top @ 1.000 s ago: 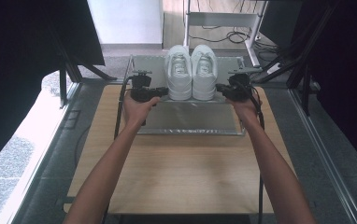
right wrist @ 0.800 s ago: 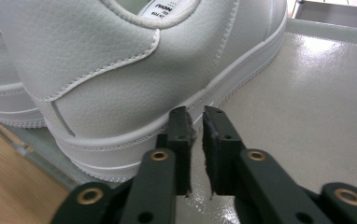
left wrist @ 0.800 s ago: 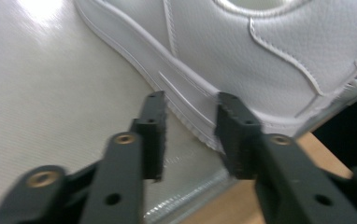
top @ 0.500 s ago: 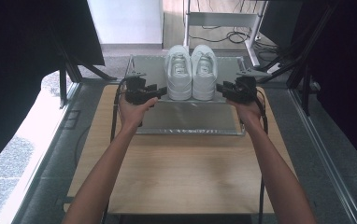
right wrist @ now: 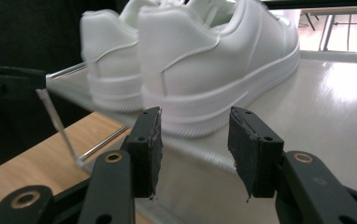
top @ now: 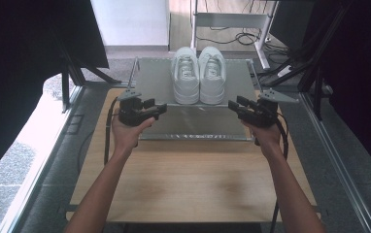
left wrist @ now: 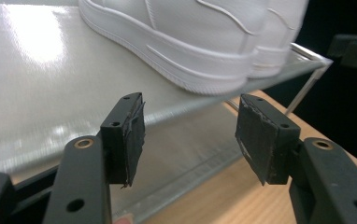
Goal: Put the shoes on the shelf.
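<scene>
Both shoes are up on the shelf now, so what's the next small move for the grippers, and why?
Probably draw both grippers back toward the table's near edge. The white shoes stand side by side on the metal shelf, heels at its front edge. Left gripper and right gripper have just been opening, nothing between their jaws.
</scene>
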The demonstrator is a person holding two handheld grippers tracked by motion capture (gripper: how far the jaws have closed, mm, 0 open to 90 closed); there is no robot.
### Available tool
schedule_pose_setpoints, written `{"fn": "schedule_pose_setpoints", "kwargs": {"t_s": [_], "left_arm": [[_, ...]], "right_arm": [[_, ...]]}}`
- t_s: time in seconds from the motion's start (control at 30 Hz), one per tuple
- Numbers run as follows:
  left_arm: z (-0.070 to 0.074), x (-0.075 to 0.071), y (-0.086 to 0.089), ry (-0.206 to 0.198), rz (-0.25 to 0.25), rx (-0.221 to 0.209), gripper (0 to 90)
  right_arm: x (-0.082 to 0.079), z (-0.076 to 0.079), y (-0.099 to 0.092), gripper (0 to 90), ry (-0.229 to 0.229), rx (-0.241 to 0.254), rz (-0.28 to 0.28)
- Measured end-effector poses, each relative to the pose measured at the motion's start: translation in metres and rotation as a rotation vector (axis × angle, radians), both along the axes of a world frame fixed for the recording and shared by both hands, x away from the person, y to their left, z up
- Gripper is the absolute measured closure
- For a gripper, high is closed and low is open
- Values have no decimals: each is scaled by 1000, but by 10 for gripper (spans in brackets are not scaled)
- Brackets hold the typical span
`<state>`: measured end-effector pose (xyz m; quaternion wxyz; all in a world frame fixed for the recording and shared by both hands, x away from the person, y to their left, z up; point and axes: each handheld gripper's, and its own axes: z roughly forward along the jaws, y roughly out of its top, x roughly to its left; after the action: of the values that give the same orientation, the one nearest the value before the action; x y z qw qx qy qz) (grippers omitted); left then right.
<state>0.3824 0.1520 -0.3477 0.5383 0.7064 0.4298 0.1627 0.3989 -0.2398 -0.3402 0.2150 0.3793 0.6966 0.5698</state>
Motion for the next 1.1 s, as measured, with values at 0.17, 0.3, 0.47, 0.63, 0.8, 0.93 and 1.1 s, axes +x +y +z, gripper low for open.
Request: {"fn": "schedule_pose_setpoints", "kwargs": {"t_s": [0.17,0.3,0.47,0.63,0.8,0.93,1.1], "left_arm": [[-18,-32,5,-37,-10,13,420],[-29,-47,5,-63,-19,42,422],[-50,-67,9,-36,-25,82,422],[-70,-82,17,17,-26,52,418],[-82,-87,17,44,-29,55,386],[-82,-89,16,36,-47,29,300],[-86,-89,19,39,-39,5,274]], "right_arm": [[-26,-21,-7,534,-4,8,26],[-45,-39,-10,529,-3,-4,40],[-62,-56,-14,523,4,2,62],[-80,-74,-18,523,24,-10,72],[-85,-93,-17,511,62,-5,84],[-85,-96,-14,476,66,-23,80],[-91,-99,-17,411,39,-37,31]]}}
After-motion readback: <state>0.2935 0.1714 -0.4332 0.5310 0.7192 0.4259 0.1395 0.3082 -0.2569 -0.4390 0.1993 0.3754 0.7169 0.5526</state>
